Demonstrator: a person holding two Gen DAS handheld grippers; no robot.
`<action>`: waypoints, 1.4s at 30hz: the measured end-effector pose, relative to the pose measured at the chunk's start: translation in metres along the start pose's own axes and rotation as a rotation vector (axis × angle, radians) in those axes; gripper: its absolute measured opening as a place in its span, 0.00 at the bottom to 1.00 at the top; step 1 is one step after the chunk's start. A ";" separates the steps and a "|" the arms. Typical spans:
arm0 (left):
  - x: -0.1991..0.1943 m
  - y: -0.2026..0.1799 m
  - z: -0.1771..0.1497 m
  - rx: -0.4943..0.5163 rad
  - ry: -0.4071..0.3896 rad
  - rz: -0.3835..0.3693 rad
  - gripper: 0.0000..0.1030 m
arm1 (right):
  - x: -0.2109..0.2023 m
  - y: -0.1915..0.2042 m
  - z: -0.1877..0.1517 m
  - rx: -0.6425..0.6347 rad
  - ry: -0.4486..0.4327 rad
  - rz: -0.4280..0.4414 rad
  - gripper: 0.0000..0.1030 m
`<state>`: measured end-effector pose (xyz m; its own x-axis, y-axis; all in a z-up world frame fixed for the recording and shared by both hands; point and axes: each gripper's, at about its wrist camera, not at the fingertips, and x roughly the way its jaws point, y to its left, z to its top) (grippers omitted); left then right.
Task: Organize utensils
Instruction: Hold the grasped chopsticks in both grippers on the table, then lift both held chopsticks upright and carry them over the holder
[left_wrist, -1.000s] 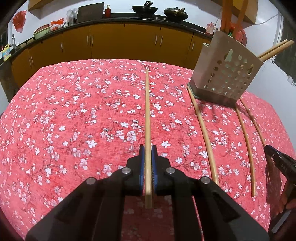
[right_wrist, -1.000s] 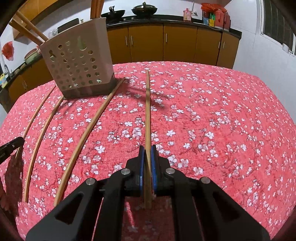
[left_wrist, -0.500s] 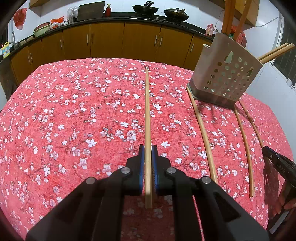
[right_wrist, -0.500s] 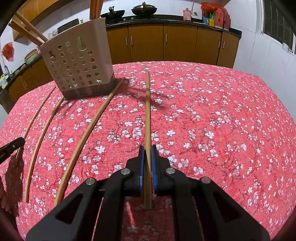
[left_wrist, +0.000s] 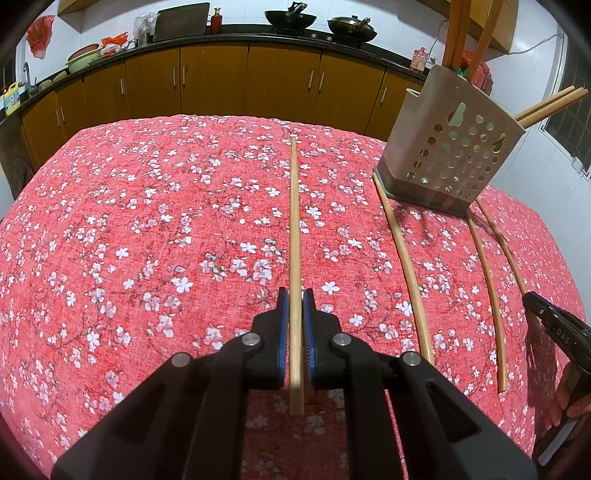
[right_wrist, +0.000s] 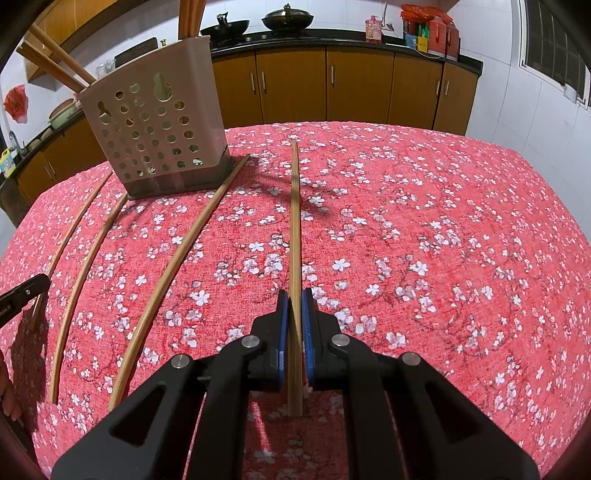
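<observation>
My left gripper (left_wrist: 294, 295) is shut on a wooden chopstick (left_wrist: 294, 229) that points forward above the red flowered tablecloth. My right gripper (right_wrist: 294, 295) is shut on another wooden chopstick (right_wrist: 294, 221) in the same way. A beige perforated utensil holder (left_wrist: 448, 155) stands at the far right in the left wrist view and at the far left in the right wrist view (right_wrist: 155, 125); several chopsticks stick out of its top. Three loose chopsticks (left_wrist: 404, 258) lie on the cloth in front of the holder, also in the right wrist view (right_wrist: 173, 266).
The table (left_wrist: 147, 221) carries a red cloth with white blossoms. Brown kitchen cabinets (left_wrist: 221, 81) with a dark counter, woks and bottles run along the back. The other gripper's tip shows at the right edge (left_wrist: 550, 321) and at the left edge (right_wrist: 22, 295).
Both grippers have risen and tilted slightly with their chopsticks; the holder sits a little lower in both views. Both grips are unchanged.
</observation>
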<state>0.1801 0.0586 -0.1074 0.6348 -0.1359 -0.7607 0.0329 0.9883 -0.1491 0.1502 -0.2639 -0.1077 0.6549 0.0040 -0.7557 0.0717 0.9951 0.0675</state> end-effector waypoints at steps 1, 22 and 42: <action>0.000 0.000 0.000 0.000 0.000 0.000 0.10 | 0.000 0.000 0.000 0.000 0.000 0.000 0.09; -0.007 -0.006 -0.009 0.036 0.003 0.026 0.11 | -0.005 -0.002 -0.003 0.009 0.002 0.007 0.09; -0.072 -0.013 0.016 0.107 -0.128 0.030 0.08 | -0.089 -0.010 0.025 0.000 -0.249 -0.001 0.08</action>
<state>0.1460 0.0566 -0.0404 0.7297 -0.1032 -0.6760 0.0901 0.9944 -0.0546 0.1100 -0.2762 -0.0253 0.8201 -0.0213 -0.5719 0.0726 0.9951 0.0671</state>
